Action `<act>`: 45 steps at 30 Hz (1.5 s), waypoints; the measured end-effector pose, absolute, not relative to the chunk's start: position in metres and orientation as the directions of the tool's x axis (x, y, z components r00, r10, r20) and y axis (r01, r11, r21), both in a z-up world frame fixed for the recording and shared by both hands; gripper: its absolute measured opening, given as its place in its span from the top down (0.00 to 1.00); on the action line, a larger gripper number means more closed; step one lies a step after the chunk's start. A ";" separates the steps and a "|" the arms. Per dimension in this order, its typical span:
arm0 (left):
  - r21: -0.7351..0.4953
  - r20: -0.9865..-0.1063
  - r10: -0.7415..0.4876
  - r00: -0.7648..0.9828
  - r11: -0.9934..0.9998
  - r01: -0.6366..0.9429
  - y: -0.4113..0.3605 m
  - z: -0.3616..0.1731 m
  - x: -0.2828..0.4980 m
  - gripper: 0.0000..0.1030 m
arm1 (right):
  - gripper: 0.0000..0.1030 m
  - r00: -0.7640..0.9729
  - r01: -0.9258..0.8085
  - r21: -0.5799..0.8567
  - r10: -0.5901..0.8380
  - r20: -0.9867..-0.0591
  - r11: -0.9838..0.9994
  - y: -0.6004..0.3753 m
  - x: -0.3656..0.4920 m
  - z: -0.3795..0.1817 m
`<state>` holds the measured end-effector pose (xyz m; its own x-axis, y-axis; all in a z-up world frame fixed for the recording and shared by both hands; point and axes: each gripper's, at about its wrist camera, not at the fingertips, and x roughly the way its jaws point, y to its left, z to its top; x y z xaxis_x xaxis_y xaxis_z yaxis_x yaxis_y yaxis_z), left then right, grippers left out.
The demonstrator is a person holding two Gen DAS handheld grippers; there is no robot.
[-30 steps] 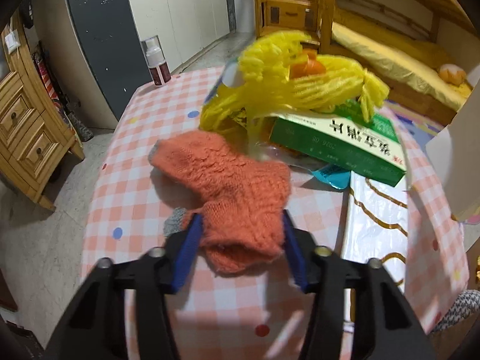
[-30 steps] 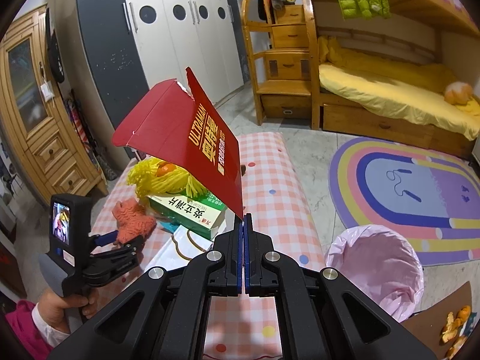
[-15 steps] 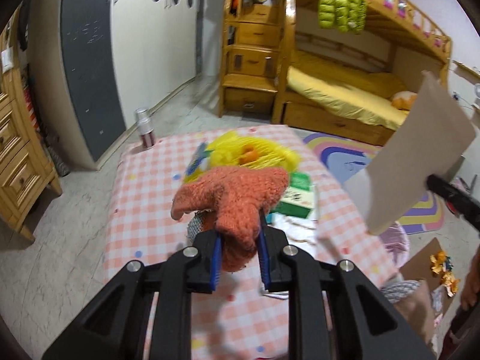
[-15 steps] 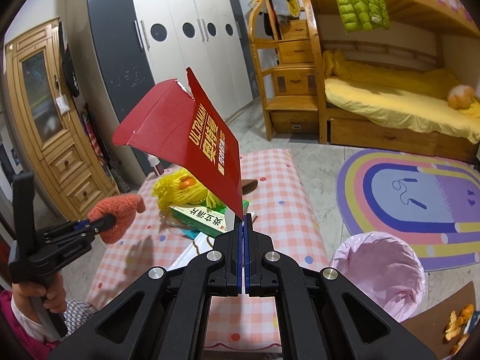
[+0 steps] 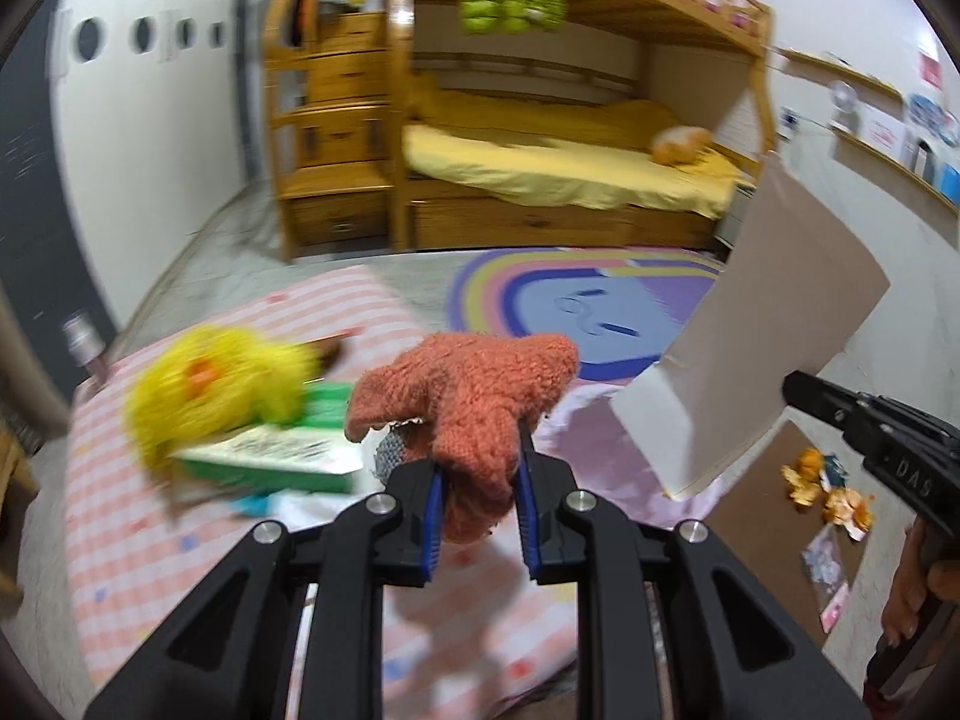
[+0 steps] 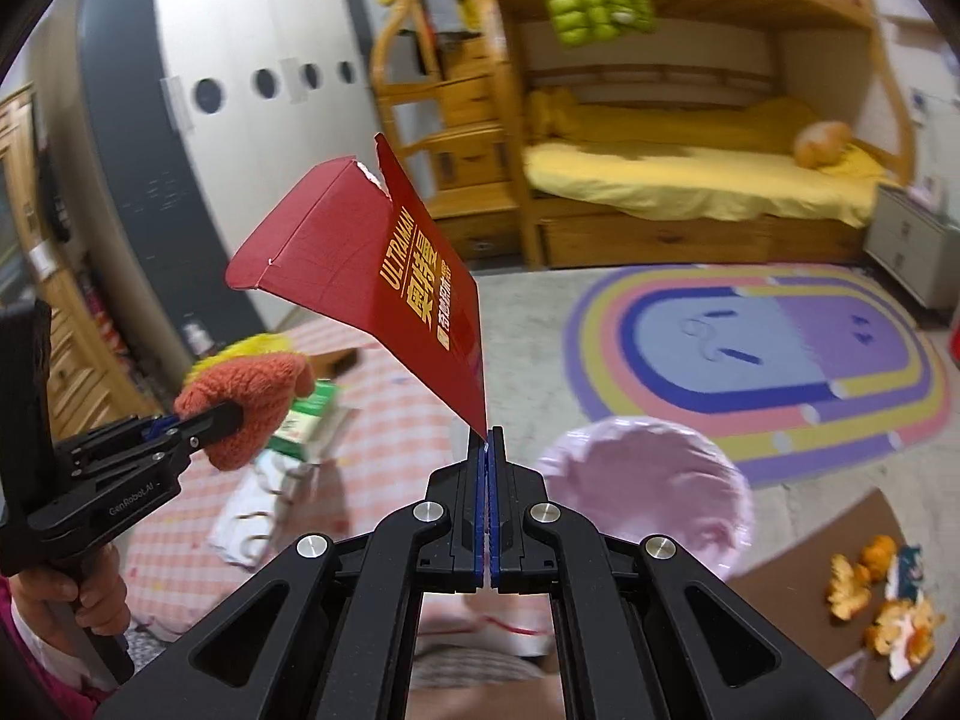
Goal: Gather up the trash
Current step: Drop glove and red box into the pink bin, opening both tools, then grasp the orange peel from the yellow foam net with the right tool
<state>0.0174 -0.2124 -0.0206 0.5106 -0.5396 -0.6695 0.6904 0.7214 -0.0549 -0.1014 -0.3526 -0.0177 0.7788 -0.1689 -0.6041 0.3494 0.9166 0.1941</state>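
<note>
Orange glove fills the left tool, hiding its blurred grey piece; right tool pinches red carton.

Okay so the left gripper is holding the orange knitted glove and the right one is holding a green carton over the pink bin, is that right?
Not quite. The carton in the right gripper is red, not green, as the right wrist view shows. The rest stands: the left gripper holds the orange knitted glove, and the carton is raised over the pink bin.
</note>
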 end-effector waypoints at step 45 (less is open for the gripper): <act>0.007 -0.689 -0.470 0.552 0.757 0.653 -0.239 -0.046 0.028 0.39 | 0.76 0.727 0.472 0.269 -0.197 -0.658 0.840 -0.401 -0.104 -0.056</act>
<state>0.0277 -0.2386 -0.0462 0.5515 -0.4696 -0.6894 0.6532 0.7572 0.0069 -0.1038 -0.4011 -0.0561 0.7265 -0.1969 -0.6583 0.4717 0.8396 0.2694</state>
